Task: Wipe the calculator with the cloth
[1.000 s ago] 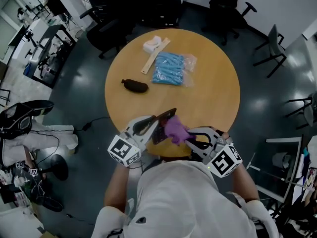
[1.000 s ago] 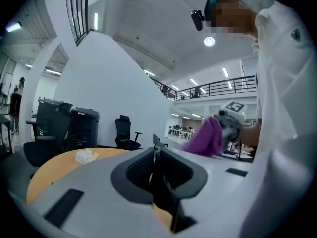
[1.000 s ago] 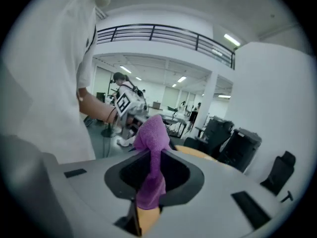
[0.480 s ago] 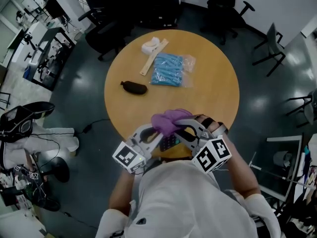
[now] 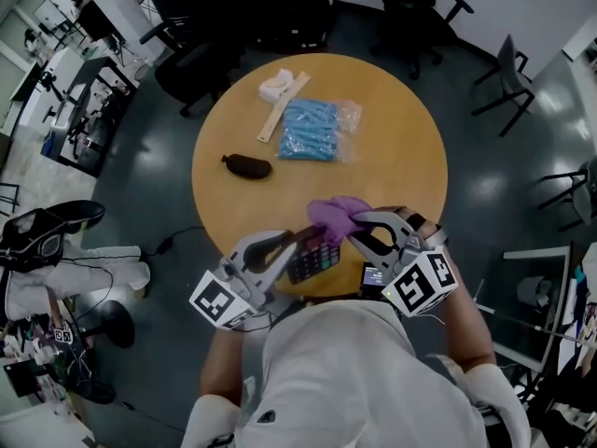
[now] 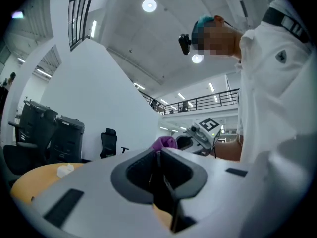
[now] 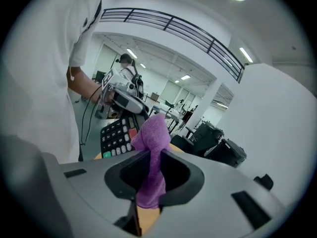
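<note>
In the head view my left gripper is shut on a dark calculator, held tilted over the near edge of the round wooden table with its keys showing. My right gripper is shut on a purple cloth, which sits bunched at the calculator's far right corner. In the right gripper view the cloth stands up between the jaws, with the calculator's keypad and the left gripper behind it. In the left gripper view the calculator shows edge-on between the jaws; the cloth and right gripper lie beyond.
Farther back on the table lie a blue packet, a black pouch, a wooden ruler and a white object. Office chairs stand round the far side. A small device sits under my right gripper.
The right gripper carried the cloth left across the calculator and back to its far right corner. The left gripper lifted and tilted the calculator, so its keys now face the head camera.
</note>
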Tool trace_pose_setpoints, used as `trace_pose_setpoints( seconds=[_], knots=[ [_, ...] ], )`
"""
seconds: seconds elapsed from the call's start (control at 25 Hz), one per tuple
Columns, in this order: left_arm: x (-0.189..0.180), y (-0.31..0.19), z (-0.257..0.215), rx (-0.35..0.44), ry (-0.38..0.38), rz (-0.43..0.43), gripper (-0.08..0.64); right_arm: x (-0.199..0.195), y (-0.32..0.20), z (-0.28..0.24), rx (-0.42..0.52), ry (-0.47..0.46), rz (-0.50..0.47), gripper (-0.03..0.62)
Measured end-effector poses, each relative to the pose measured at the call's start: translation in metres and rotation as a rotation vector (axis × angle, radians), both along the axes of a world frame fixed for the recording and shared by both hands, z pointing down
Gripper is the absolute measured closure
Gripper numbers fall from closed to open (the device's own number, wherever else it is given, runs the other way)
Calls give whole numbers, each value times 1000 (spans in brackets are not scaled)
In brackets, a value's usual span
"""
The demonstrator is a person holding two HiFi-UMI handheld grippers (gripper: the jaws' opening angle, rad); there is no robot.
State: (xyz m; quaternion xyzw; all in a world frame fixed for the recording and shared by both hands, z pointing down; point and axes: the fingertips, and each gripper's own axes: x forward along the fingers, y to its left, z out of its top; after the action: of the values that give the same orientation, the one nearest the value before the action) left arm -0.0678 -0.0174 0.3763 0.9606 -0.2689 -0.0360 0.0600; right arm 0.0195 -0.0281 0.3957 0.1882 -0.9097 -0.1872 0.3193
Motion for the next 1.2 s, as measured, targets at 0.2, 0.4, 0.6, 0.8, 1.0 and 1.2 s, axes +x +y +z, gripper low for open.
trace_pose_setpoints(
  seconds=[0.2, 0.4, 0.6, 0.8, 1.0, 1.2],
  knots=[
    [-10, -11, -31, 32, 118, -45, 509, 7, -3, -9, -139, -246, 72, 525],
    [-10, -18, -48, 71, 136, -75, 509, 8, 14, 6, -311, -392, 80, 525],
    [-8, -19, -48, 72, 123, -70, 509, 14, 34, 40, -443, -416, 72, 525],
    [-5, -12, -44, 67, 106, -32, 509, 27, 56, 78, -555, -340, -8, 525],
    [6, 12, -53, 103, 117, 101, 509, 60, 40, 19, -489, -479, -90, 525],
    [17, 41, -62, 96, 119, 255, 509, 79, 24, -63, -446, -516, -191, 525]
  ],
)
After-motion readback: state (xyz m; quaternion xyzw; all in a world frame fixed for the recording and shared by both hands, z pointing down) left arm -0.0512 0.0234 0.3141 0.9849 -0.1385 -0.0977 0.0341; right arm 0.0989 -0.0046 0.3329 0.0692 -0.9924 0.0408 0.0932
